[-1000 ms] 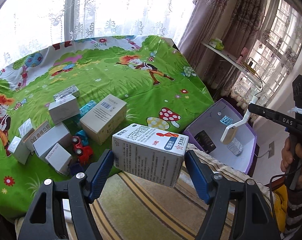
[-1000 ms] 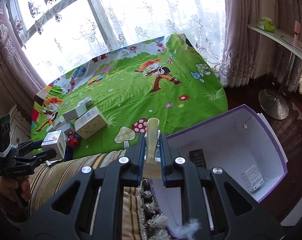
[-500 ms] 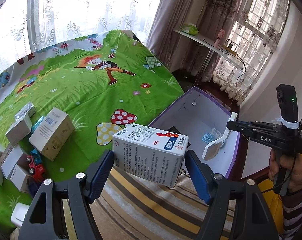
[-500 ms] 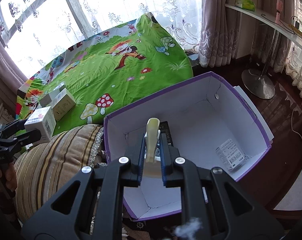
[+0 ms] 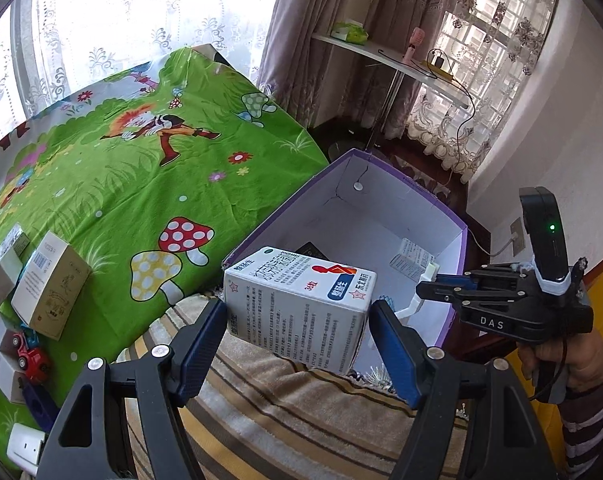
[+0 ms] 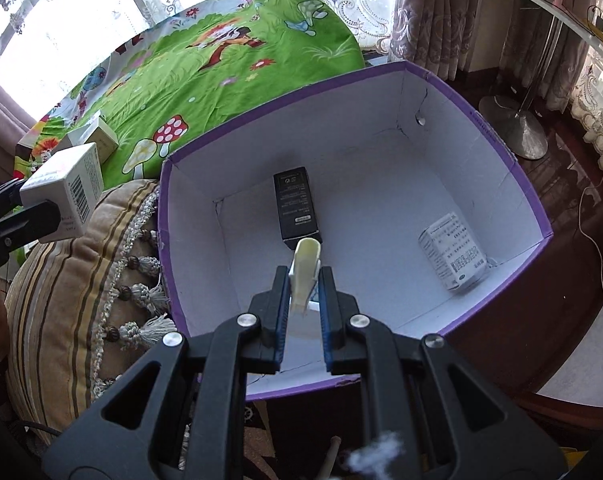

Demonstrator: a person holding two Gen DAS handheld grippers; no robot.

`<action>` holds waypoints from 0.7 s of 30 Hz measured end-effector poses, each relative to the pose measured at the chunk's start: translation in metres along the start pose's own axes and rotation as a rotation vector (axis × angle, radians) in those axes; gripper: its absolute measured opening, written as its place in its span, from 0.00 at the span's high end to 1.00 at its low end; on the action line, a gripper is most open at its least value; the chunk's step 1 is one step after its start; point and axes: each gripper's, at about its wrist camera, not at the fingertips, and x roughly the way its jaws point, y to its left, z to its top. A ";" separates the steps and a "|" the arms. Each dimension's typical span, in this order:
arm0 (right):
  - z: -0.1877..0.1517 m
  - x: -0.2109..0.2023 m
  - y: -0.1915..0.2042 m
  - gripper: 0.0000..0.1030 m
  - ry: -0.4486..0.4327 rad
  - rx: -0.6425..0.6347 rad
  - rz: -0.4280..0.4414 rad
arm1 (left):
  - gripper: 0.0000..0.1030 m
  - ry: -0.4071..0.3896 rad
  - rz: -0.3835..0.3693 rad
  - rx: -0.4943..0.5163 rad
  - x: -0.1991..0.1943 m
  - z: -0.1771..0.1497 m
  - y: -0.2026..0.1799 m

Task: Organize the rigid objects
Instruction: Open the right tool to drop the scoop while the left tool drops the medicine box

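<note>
My left gripper (image 5: 297, 320) is shut on a white medicine carton (image 5: 297, 304) with a red and blue label, held above a striped cushion next to the purple box (image 5: 459, 240). The carton also shows in the right wrist view (image 6: 65, 192). My right gripper (image 6: 303, 284) is shut on a cream white plastic piece (image 6: 306, 270) and hangs over the open purple box (image 6: 541, 216). In the box lie a black carton (image 6: 295, 206) and a small white carton (image 6: 455, 252). The right gripper also shows in the left wrist view (image 5: 425, 282).
A green cartoon cloth (image 5: 141, 168) covers the bed. Several white cartons (image 5: 49, 284) and a red toy car (image 5: 31, 358) lie at its left. A striped cushion (image 5: 285, 408) with tassels (image 6: 141, 292) lies beside the box. A floor lamp base (image 6: 513, 128) stands behind the box.
Both grippers swung right, away from the bed, toward the purple box. The right gripper now hangs over the box's inside with the plastic piece. The left still holds the carton.
</note>
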 end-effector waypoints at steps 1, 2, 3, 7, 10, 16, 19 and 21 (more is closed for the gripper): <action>0.000 0.002 0.000 0.83 0.010 0.001 0.004 | 0.28 0.002 -0.001 0.006 0.002 0.001 -0.003; -0.001 0.003 -0.001 0.83 0.014 0.002 0.010 | 0.28 0.004 -0.001 0.011 0.004 0.003 -0.005; -0.002 0.003 -0.001 0.83 0.014 0.003 0.015 | 0.28 0.006 -0.001 0.015 0.006 0.004 -0.008; -0.002 0.001 -0.001 0.59 0.008 0.003 0.017 | 0.28 0.012 -0.010 0.024 0.013 0.009 -0.017; -0.001 -0.002 -0.002 0.48 -0.005 0.007 0.017 | 0.28 0.017 -0.013 0.030 0.016 0.011 -0.021; 0.000 0.000 0.000 0.47 -0.006 0.004 0.018 | 0.25 0.024 -0.023 0.049 0.021 0.013 -0.027; 0.000 -0.001 0.005 0.47 -0.011 -0.013 0.008 | 0.25 0.031 -0.024 0.047 0.022 0.011 -0.026; 0.001 -0.002 0.006 0.47 -0.015 -0.021 0.002 | 0.25 0.032 -0.031 0.030 0.022 0.011 -0.023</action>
